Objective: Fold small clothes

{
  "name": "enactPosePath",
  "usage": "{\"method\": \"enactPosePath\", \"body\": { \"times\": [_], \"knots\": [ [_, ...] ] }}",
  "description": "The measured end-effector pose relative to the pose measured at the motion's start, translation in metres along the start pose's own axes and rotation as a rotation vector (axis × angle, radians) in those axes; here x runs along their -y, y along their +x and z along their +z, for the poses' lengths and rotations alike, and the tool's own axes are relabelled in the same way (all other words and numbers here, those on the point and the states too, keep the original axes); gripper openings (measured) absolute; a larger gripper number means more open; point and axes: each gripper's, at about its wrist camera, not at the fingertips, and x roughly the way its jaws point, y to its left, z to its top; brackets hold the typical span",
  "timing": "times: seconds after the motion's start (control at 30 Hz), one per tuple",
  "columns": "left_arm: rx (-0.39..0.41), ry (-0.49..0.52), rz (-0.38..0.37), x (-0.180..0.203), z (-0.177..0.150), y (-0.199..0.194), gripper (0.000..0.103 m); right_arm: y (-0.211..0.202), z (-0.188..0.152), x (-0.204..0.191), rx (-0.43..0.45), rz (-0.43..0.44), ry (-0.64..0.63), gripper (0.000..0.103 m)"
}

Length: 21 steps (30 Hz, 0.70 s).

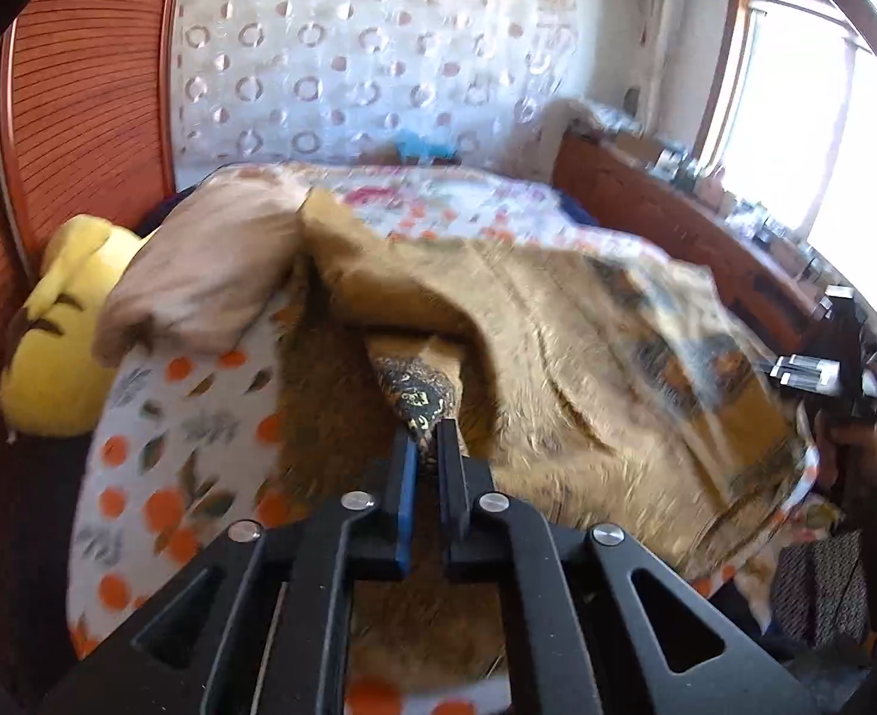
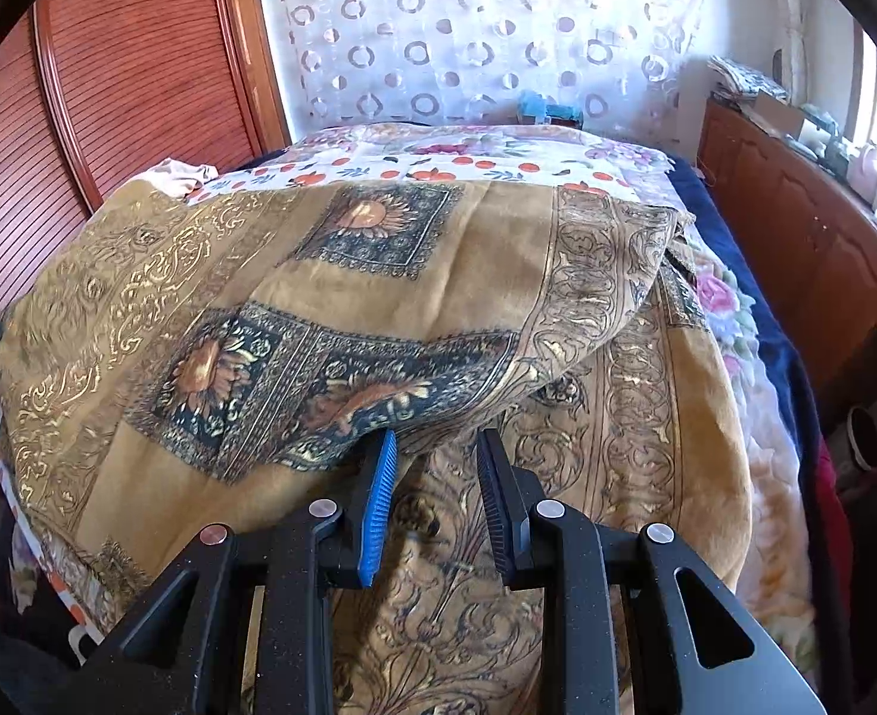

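The left gripper (image 1: pixel 428 438) tilts downward, its jaws pinched tight on a dark, gold-printed corner of the cloth (image 1: pixel 557 328). The right gripper (image 2: pixel 435 447) also slopes down, jaws partly apart; a raised fold drapes over its blue pad (image 2: pixel 377 512), though a firm grip cannot be told. The cloth is a soft mustard fabric with blue-black sunflower squares and gilt scrollwork, heaped across the bed (image 2: pixel 754 357). Beyond, at the bed's far left corner, lie a tan pillow (image 1: pixel 200 274) and a yellow plush (image 1: pixel 63 322).
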Motion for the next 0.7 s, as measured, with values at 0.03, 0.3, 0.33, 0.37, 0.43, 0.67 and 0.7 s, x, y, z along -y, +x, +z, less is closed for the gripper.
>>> {"method": "enactPosePath", "body": {
  "times": [0.03,0.3,0.33,0.37,0.43,0.67,0.7],
  "knots": [
    [-0.009,0.010,0.021,-0.002,-0.004,0.000,0.006,0.003,0.001,0.002,-0.006,0.000,0.007,0.029],
    [0.032,-0.009,0.043,-0.004,-0.016,-0.013,0.006,0.013,0.008,0.028,-0.017,-0.017,0.094,0.029],
    [0.037,-0.016,0.041,-0.004,-0.018,-0.016,0.006,0.015,0.010,0.031,-0.024,-0.015,0.104,0.029],
    [0.033,-0.022,0.041,-0.006,-0.019,-0.017,0.006,0.019,0.014,0.033,-0.031,-0.014,0.107,0.029],
    [0.021,-0.020,0.050,-0.007,-0.020,-0.016,0.006,0.025,0.023,0.031,-0.039,-0.013,0.090,0.029],
    [-0.014,-0.016,0.050,-0.006,-0.024,-0.004,0.006,0.040,0.061,0.000,-0.028,0.026,-0.024,0.029],
    [-0.017,-0.017,0.048,-0.006,-0.024,-0.003,0.006,0.043,0.061,-0.003,-0.034,0.031,-0.029,0.029]
  ]
}}
